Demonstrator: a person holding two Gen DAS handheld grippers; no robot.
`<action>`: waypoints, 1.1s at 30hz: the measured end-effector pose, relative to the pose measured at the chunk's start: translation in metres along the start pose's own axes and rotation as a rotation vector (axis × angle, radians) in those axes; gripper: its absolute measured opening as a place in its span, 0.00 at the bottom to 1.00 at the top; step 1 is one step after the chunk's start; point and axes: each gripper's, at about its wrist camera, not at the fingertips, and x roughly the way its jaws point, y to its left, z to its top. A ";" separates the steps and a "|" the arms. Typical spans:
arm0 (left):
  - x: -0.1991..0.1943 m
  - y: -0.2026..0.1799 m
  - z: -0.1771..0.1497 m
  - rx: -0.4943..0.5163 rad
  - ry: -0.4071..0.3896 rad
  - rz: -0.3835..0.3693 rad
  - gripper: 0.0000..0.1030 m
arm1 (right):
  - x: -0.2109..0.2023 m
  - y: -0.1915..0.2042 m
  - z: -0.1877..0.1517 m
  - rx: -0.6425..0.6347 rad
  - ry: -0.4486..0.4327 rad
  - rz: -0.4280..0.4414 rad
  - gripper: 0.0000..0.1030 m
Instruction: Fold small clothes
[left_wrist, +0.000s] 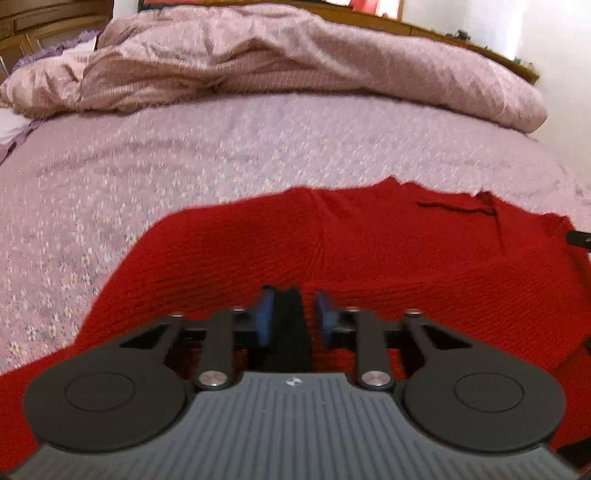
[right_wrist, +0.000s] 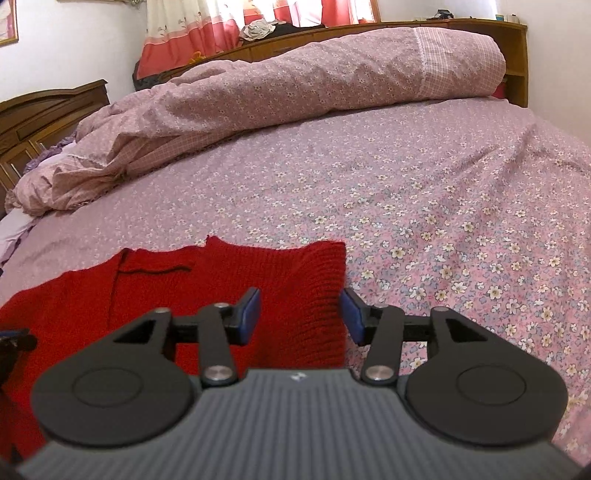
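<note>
A red knitted sweater (left_wrist: 369, 251) lies spread flat on the flowered bedsheet (left_wrist: 184, 155). My left gripper (left_wrist: 293, 314) hovers low over its near middle. The blue pads (left_wrist: 266, 317) stand a narrow gap apart, with only dark shadow between them and no cloth visibly pinched. In the right wrist view the sweater (right_wrist: 147, 295) fills the lower left. My right gripper (right_wrist: 299, 314) is open over the garment's ribbed right edge (right_wrist: 325, 288), and knit shows between the pads without being pressed. A thin dark line (right_wrist: 155, 271) marks a seam or pocket near the top edge.
A rumpled pink duvet (right_wrist: 295, 81) is heaped along the far side of the bed, against a wooden headboard shelf (right_wrist: 509, 48). Another wooden bed frame (right_wrist: 48, 110) stands at the left. Flowered sheet (right_wrist: 443, 221) spreads beyond and to the right of the sweater.
</note>
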 end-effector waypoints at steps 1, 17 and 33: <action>-0.004 -0.002 0.001 0.009 -0.012 -0.011 0.04 | 0.001 -0.001 0.001 0.004 -0.001 0.000 0.49; -0.027 -0.002 0.025 0.040 -0.030 0.044 0.02 | 0.013 -0.011 -0.004 0.054 0.012 0.022 0.35; -0.004 0.014 -0.001 -0.014 0.040 0.047 0.63 | -0.001 0.001 0.001 -0.019 0.024 0.016 0.49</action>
